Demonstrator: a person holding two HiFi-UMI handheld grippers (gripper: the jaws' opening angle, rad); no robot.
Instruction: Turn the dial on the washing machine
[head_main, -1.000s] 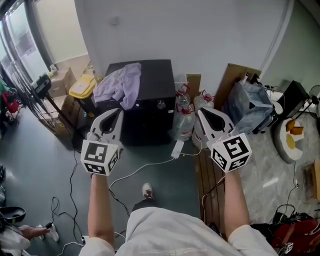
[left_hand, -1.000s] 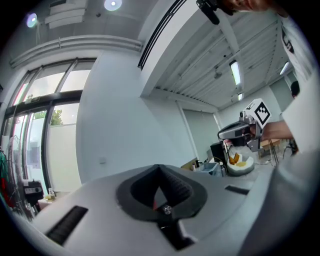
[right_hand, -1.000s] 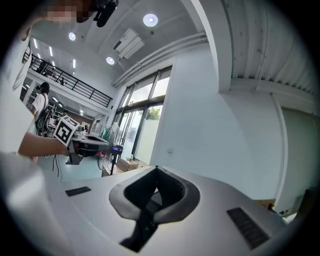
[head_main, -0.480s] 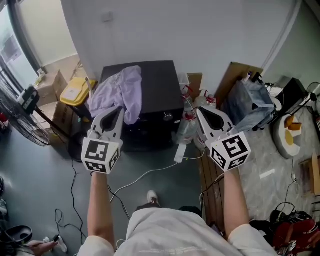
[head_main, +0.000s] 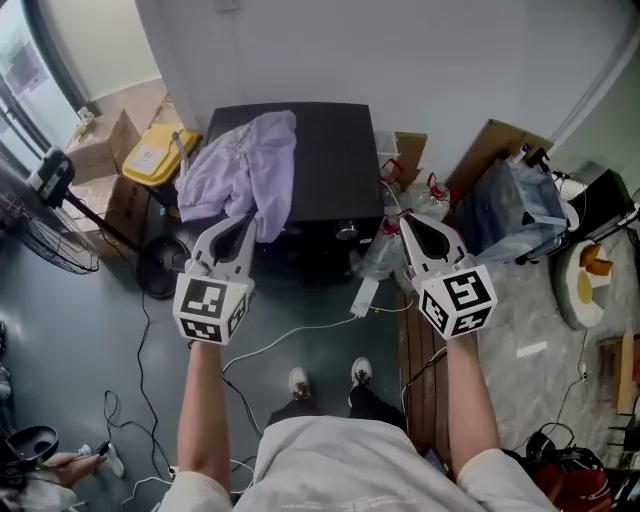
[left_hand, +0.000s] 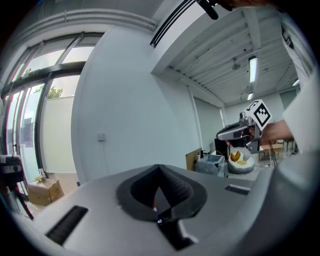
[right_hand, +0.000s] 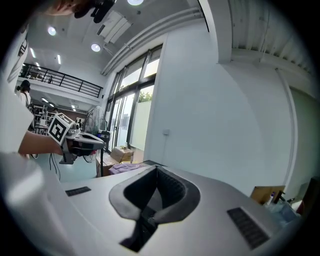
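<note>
Dial (head_main: 347, 231): small round silver knob, sitting on front face of black box-shaped washing machine (head_main: 330, 140), at 9 o'clock from right gripper (head_main: 408, 222), near, not touching. Hovering left gripper (head_main: 243, 222) at dial's 9 o'clock, near hanging edge of draped lavender cloth (head_main: 245, 170). Carrying both with fingers pressed together, empty. Judging best approach: spreading right fingers, nearing knob squarely, straddling rim, clamping firmly before twisting.
</note>
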